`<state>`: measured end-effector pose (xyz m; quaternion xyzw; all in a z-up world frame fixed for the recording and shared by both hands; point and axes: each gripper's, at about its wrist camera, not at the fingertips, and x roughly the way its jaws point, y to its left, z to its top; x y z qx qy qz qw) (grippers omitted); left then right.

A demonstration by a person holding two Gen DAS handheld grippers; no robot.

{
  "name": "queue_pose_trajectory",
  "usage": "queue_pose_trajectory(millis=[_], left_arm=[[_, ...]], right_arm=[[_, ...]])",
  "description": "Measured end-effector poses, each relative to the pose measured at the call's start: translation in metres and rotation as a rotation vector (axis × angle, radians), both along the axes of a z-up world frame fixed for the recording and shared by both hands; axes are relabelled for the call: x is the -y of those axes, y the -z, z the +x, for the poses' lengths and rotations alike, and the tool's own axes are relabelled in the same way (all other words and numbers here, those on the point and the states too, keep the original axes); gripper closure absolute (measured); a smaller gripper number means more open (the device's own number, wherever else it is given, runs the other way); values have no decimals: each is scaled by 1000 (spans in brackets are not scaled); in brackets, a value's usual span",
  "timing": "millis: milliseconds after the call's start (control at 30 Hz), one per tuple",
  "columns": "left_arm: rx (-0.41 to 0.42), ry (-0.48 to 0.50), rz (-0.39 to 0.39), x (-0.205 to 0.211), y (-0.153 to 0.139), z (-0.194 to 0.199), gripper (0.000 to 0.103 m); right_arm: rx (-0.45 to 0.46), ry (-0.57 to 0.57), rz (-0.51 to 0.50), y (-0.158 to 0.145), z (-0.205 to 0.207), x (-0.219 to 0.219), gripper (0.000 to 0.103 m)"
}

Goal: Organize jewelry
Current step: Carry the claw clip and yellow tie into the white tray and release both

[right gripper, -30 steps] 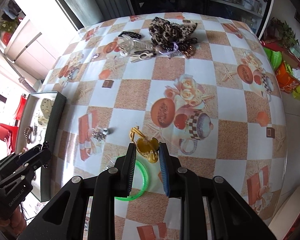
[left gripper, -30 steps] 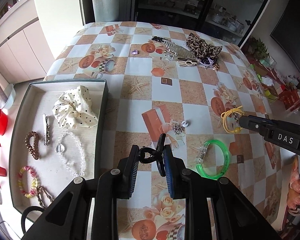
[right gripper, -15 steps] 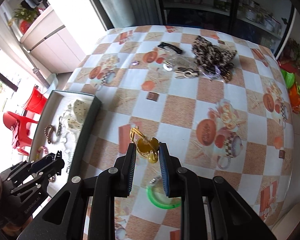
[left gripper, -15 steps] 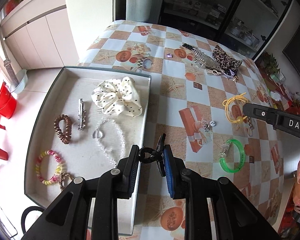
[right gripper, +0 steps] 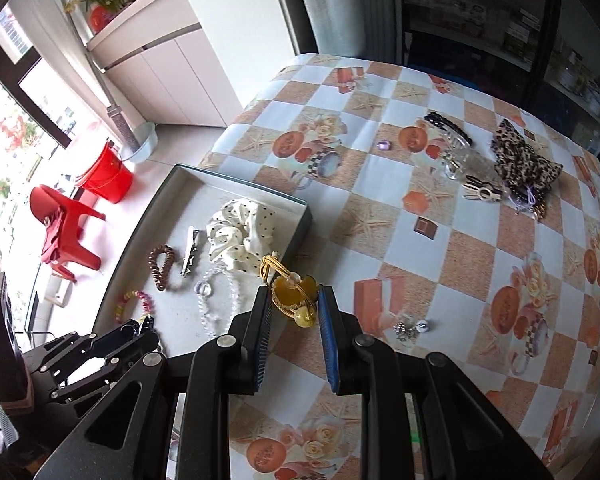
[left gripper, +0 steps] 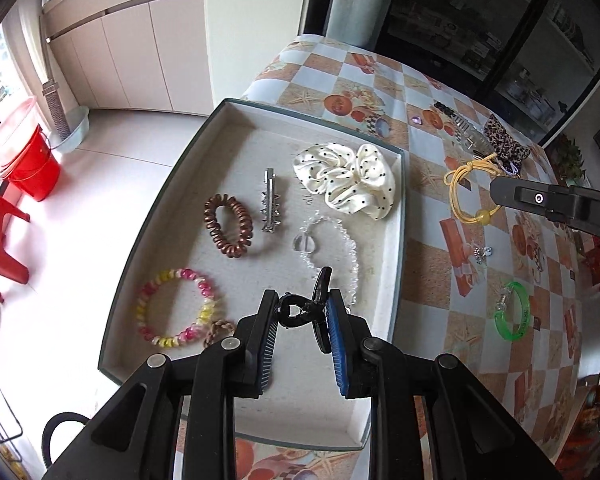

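My left gripper (left gripper: 302, 312) is shut on a black claw hair clip (left gripper: 306, 308) and holds it above the near part of the grey tray (left gripper: 396, 240). The tray holds a white dotted scrunchie (left gripper: 346, 178), a silver clip (left gripper: 270, 200), a brown coil tie (left gripper: 228, 226), a clear bead bracelet (left gripper: 332, 248) and a pink-yellow bracelet (left gripper: 172, 308). My right gripper (right gripper: 294, 306) is shut on a yellow elastic hair tie (right gripper: 292, 290) near the tray's right rim (right gripper: 300, 228); it also shows in the left wrist view (left gripper: 470, 192).
On the checkered tablecloth lie a green bangle (left gripper: 514, 312), small silver earrings (right gripper: 410, 330), a leopard scrunchie (right gripper: 524, 160), black and clear clips (right gripper: 450, 132) and a purple gem (right gripper: 383, 145). A red bucket (right gripper: 106, 174) and red chair (right gripper: 60, 228) stand on the floor left of the table.
Both grippers have moved left with their loads. The left one now hangs over the tray; the right one has come to the tray's right rim.
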<state>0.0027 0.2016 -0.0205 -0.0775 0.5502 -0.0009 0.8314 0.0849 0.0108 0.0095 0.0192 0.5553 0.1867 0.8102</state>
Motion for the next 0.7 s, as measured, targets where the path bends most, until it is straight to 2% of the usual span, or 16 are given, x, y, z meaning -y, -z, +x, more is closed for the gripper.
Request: queue_pose_trajectory(millis=[300, 700], left_arm=[[-30, -40, -13, -21, 16, -3, 75], [-49, -31, -12, -24, 32, 11, 75]], right_arm=[[-20, -98, 19, 7, 3, -52, 78], [-141, -138, 58, 45, 9, -83, 78]])
